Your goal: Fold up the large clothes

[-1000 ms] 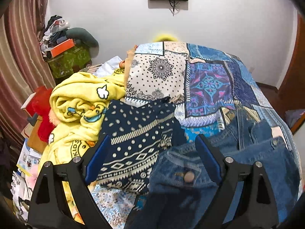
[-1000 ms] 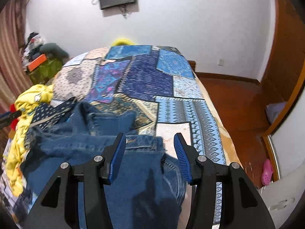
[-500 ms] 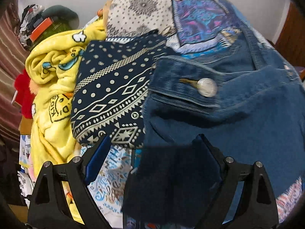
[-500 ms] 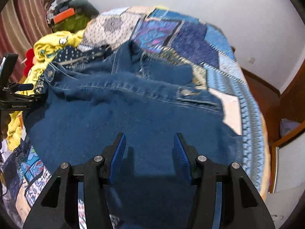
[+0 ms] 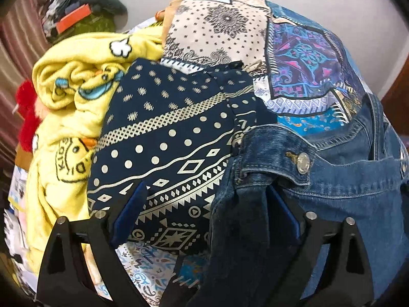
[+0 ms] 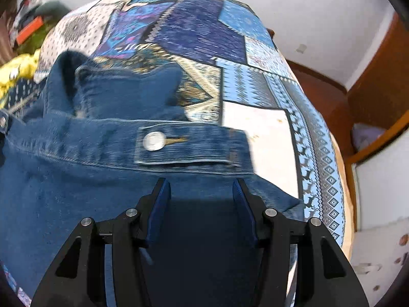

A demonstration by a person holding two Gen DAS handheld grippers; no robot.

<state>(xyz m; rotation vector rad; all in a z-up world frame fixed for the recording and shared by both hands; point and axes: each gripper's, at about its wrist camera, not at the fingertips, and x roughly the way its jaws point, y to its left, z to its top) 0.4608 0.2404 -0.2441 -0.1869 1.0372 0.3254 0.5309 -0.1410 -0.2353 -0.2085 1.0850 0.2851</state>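
A blue denim jacket [image 5: 345,192] lies spread on the patchwork bedspread [image 5: 301,48]; it also shows in the right wrist view [image 6: 76,179], with a buttoned waist tab [image 6: 189,145]. My left gripper [image 5: 204,202] is open, and a dark fold of the denim hangs between its fingers next to the right one. My right gripper [image 6: 199,192] is open just above the jacket's cloth, below the waist tab. Neither gripper clamps the cloth.
A folded navy patterned garment [image 5: 173,148] and a crumpled yellow blanket [image 5: 69,94] lie left of the jacket. Clutter [image 5: 76,20] is piled beyond the bed's left side. The bedspread [image 6: 317,138] drops off at its right edge to a wooden floor [image 6: 327,94].
Both grippers have dropped low and close over the jacket. The jacket has gone from bunched up to spread out. A denim fold now lies between the left fingers.
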